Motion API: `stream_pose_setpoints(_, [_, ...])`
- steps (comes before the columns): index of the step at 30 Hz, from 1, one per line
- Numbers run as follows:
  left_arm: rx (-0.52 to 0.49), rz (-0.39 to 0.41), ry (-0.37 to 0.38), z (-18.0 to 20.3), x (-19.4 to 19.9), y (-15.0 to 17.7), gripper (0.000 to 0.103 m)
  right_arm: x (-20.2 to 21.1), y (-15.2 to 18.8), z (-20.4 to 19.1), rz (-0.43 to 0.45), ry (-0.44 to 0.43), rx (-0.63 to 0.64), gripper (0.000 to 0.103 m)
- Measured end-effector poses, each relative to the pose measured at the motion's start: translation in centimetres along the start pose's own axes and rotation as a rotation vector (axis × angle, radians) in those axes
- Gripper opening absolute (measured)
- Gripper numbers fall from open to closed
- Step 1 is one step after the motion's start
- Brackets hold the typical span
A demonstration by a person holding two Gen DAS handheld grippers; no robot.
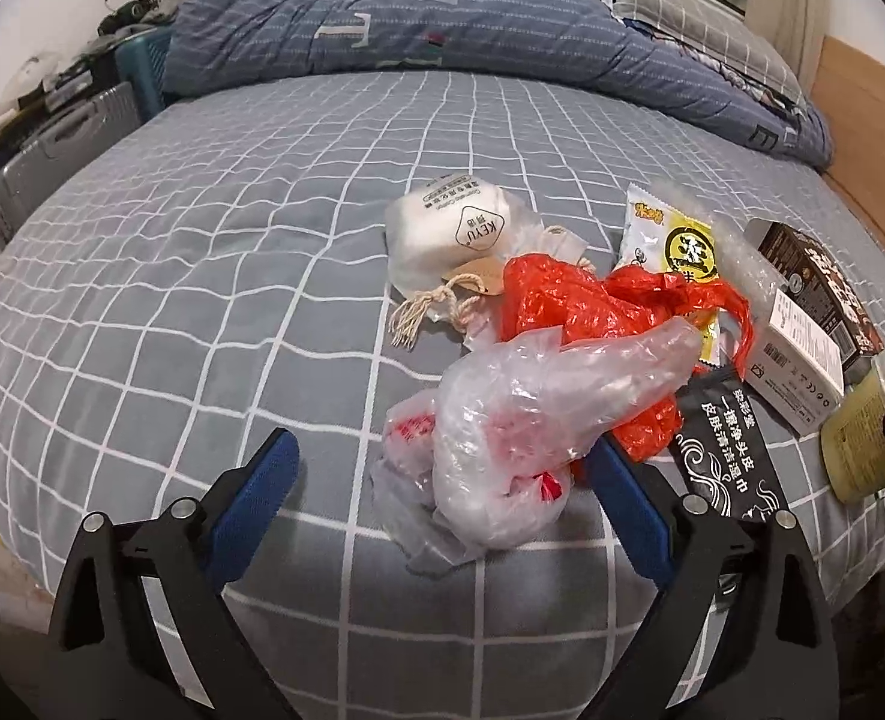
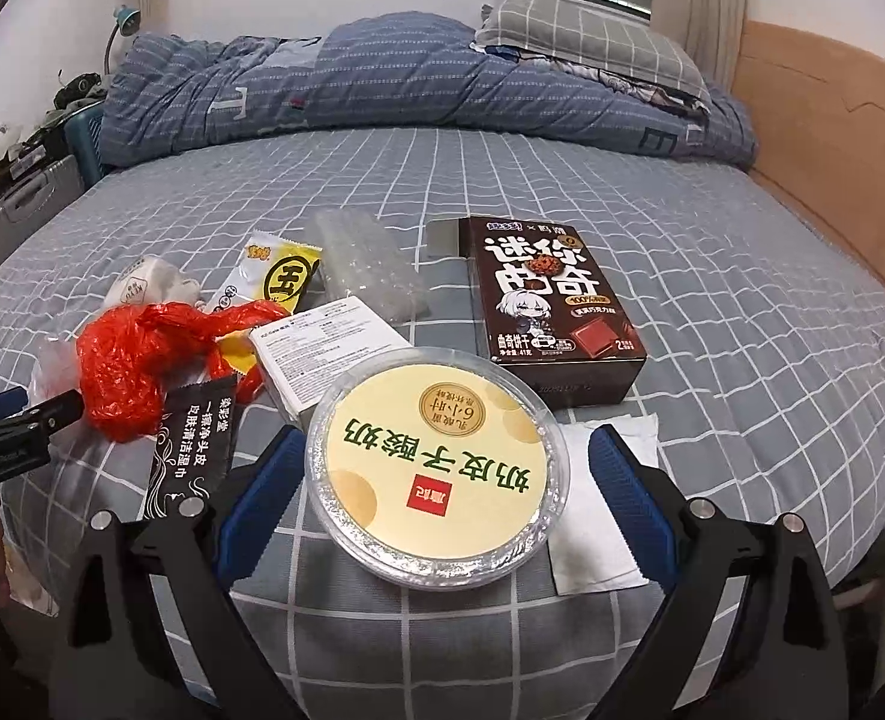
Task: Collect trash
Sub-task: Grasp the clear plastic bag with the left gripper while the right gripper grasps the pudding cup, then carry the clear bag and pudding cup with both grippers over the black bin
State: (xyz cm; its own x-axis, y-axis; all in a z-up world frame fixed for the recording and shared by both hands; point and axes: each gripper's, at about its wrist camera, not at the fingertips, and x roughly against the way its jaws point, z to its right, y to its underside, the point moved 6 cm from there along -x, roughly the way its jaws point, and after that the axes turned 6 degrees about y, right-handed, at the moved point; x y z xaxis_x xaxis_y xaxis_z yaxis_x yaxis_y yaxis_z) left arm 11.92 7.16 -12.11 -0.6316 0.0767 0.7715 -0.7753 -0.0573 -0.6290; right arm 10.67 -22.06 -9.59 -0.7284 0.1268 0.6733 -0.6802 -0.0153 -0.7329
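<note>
Trash lies in a heap on the grey checked bed sheet (image 1: 202,252). My left gripper (image 1: 442,456) is open around a crumpled clear plastic bag (image 1: 520,420); the left pad stands apart from it. Behind it lie a red plastic bag (image 1: 568,306), a white drawstring pouch (image 1: 448,234), a yellow snack wrapper (image 1: 682,246) and a black wipe sachet (image 1: 724,438). My right gripper (image 2: 445,444) is open on either side of a round yogurt tub (image 2: 436,468), which rests on a white napkin (image 2: 598,540). Beyond it lie a brown cookie box (image 2: 550,300) and a white box (image 2: 328,348).
A piece of bubble wrap (image 2: 370,264) lies behind the white box. A blue quilt (image 1: 442,18) and a pillow (image 2: 592,30) lie along the far side of the bed. A wooden board (image 2: 832,150) bounds the right side; a grey suitcase (image 1: 52,144) stands at the left.
</note>
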Motion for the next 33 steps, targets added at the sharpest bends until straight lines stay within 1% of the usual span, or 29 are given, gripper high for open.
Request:
stream_pose_setpoints(3, [-0.004, -0.014, 0.013, 0.1, -0.4, 0.0, 0.086, -0.7, 0.4, -0.1, -0.029, -0.019, -0.010, 0.091])
stream_pose_setpoints(8, [-0.020, -0.021, 0.030, 0.4, -0.5, 0.0, 0.073, -1.3, 0.6, -0.3, -0.046, -0.022, -0.015, 0.091])
stream_pose_setpoints(9, [-0.018, -0.023, 0.041, 0.4, -0.5, 0.1, 0.071, -1.4, 0.6, -0.4, -0.048, -0.022, -0.016, 0.091])
stream_pose_setpoints(10, [-0.014, -0.028, 0.052, 0.5, -0.5, 0.1, 0.067, -1.5, 0.7, -0.4, -0.050, -0.022, -0.016, 0.091])
stream_pose_setpoints(13, [-0.014, -0.041, 0.059, 0.7, -0.5, 0.2, 0.062, -1.6, 0.7, -0.4, -0.058, -0.028, -0.021, 0.091])
stream_pose_setpoints(14, [-0.018, -0.045, 0.056, 0.7, -0.5, 0.2, 0.061, -1.6, 0.7, -0.3, -0.061, -0.035, -0.027, 0.089])
stream_pose_setpoints(15, [-0.020, -0.047, 0.057, 0.8, -0.4, 0.2, 0.061, -1.7, 0.7, -0.3, -0.062, -0.039, -0.030, 0.086])
stream_pose_setpoints(19, [-0.021, -0.052, 0.060, 0.8, 0.3, 0.1, 0.060, -1.5, 0.7, -0.1, -0.069, -0.046, -0.039, 0.085])
stream_pose_setpoints(21, [-0.022, -0.044, 0.050, 0.7, 0.8, -0.1, 0.060, -1.2, 0.5, -0.1, -0.064, -0.046, -0.037, 0.085])
stream_pose_setpoints(33, [-0.037, -0.017, 0.041, 1.6, 4.3, -0.5, 0.060, 2.4, -1.0, 0.4, 0.001, -0.040, -0.021, 0.085])
